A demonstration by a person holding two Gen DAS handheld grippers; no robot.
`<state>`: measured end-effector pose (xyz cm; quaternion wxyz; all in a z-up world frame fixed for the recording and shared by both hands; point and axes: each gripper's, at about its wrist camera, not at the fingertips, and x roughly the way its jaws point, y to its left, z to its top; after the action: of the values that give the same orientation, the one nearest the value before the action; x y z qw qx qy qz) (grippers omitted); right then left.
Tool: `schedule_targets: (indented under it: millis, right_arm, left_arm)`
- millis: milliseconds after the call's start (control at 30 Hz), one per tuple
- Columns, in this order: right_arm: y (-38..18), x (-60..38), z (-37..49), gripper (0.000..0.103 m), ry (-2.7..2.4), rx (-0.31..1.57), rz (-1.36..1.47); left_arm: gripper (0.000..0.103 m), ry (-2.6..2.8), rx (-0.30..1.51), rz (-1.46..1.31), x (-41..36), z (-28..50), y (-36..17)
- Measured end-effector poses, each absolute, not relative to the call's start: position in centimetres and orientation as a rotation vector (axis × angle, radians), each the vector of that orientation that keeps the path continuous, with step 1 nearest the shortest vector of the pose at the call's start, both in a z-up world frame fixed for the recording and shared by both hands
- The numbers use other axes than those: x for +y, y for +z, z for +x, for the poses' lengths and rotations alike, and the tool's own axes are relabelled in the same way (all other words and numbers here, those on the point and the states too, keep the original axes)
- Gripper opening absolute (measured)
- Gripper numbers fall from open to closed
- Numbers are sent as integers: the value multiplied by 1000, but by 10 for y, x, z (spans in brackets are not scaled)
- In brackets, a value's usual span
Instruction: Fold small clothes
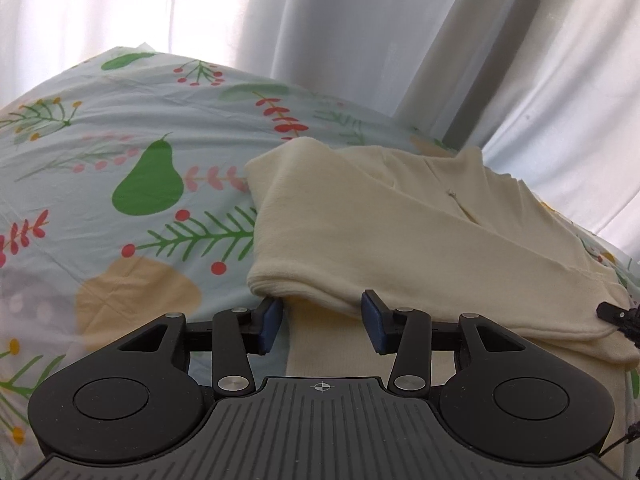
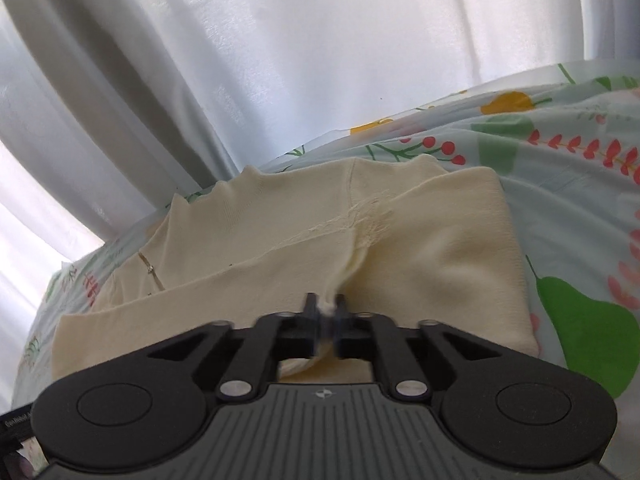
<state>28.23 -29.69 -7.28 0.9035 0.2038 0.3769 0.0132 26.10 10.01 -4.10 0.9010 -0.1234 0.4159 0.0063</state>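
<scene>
Item: cream garment (image 1: 400, 216), part-folded on our printed bedsheet (image 1: 120, 128). Left gripper (image 1: 322, 326): fingers spread, at the fold's edge, gripping nothing. Right gripper (image 2: 328, 318): pinching a cloth ridge (thin bite). Risk: we judge it may slip, spoiling the fold.

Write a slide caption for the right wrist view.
Right gripper pinches a fold of the cream garment on the floral sheet.

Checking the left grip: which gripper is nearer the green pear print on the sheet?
Left. The left gripper sits open at the cream garment's edge beside the green pear print; the right gripper, pinching the garment, is farther off.
</scene>
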Motion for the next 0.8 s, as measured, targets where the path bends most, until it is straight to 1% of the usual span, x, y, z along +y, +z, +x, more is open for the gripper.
schedule_targets:
  millis: [67,133,233,333,367,400,433,467,567,633,667,700,767,800]
  right_arm:
    - [-60,-297,273,6,-21,706,385]
    - [-52,-304,263,6,-115,674,363]
    - [-54,-314,256,8,-204,679,312]
    - [-54,-330,245,24,-179,728,429]
    - [-54,-334,238,42,-154,728,496]
    - [-56,-337,231,53,-124,726,565]
    - [-60,-337,226,56,-88,736,636]
    - [-66,-337,223,57,-56,761,699]
    - [-89,-333,225,57,-35,834,859]
    - [-96,-334,225,54,-53,795,913]
    - [-97,-335,227,48,-68,788,914]
    - [-98,-337,231,32,-89,790,917]
    - [-103,-340,238,10,-108,806,926]
    - [-104,-341,240,10,-105,802,925]
  left_arm:
    - [49,-1,857,-259,101,259,-38]
    - [50,-23,858,-268,101,255,-35]
    - [50,-55,857,-265,98,248,-28]
    - [50,-122,850,-289,93,241,-21]
    - [50,-146,852,-298,91,240,-19]
    - [50,-167,855,-305,88,240,-19]
    - [50,-184,856,-311,85,242,-20]
    - [50,-190,861,-314,81,245,-22]
    - [48,-207,893,-331,71,257,-30]
    - [47,-213,925,-343,66,264,-36]
    - [47,-216,933,-346,64,267,-38]
    - [45,-208,941,-341,62,269,-41]
    - [44,-196,931,-301,58,274,-43]
    - [43,-188,924,-279,56,275,-43]
